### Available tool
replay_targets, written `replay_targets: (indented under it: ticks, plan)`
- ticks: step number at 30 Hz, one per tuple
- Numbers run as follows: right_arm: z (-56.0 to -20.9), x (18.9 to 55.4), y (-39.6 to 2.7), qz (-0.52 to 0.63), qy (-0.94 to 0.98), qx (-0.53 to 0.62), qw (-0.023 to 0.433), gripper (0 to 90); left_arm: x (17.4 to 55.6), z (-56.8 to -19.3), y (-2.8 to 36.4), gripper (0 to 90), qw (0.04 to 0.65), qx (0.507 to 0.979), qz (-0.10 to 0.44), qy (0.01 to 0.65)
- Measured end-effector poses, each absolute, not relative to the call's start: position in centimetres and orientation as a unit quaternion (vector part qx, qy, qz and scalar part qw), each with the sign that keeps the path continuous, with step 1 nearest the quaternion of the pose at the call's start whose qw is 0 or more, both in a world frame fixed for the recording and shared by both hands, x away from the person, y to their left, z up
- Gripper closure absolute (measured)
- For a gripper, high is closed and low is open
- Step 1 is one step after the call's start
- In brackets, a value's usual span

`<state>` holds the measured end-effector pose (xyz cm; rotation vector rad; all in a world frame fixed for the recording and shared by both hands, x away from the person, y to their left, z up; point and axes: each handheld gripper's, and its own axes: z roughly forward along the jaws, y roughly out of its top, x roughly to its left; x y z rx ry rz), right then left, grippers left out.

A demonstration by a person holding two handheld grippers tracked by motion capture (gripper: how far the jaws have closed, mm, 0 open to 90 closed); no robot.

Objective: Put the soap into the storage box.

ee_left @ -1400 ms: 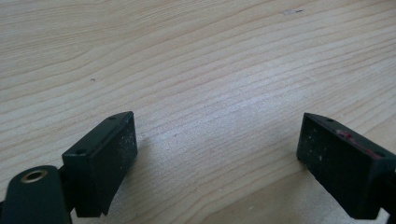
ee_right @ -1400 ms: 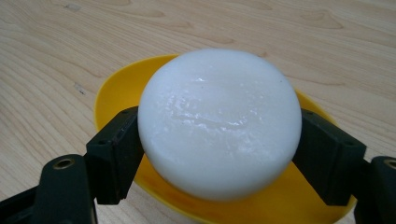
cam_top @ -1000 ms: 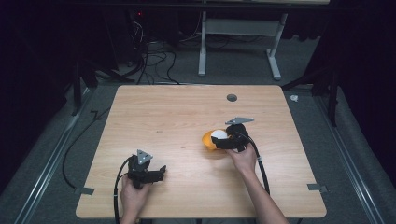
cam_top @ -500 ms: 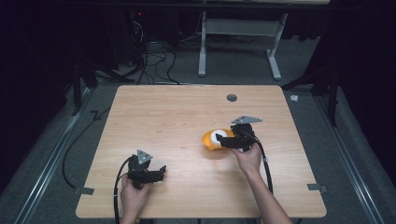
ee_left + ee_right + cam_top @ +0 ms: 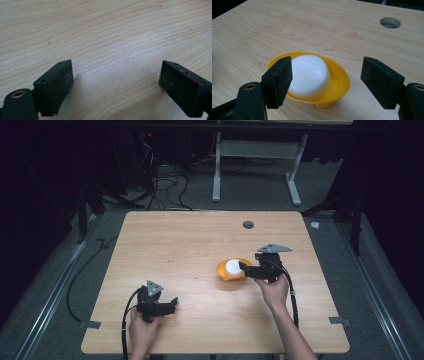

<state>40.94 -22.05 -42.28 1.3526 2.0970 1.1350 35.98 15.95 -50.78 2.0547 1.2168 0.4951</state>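
Right gripper open just behind yellow bowl holding white puck, jaws lately closing on nothing; left gripper open over bare table.

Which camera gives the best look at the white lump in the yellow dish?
The right gripper view: the white lump sits close up inside the yellow dish, shape and surface plain. The high view shows it as a small white spot in the dish.

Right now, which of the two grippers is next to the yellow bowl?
The right gripper. Its open jaws sit beside the yellow bowl with the white lump. The left gripper rests far away on bare table.
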Motion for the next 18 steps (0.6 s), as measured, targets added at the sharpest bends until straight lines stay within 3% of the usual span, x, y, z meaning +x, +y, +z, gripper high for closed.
replay_targets:
  ticks: [18]
  plan:
    - [-41.5, 39.9, -23.5, 0.411, 0.741, 0.486, 0.214, 26.2, 36.0, -50.8, 15.9, 12.5, 0.344, 0.791, 0.191, 0.468]
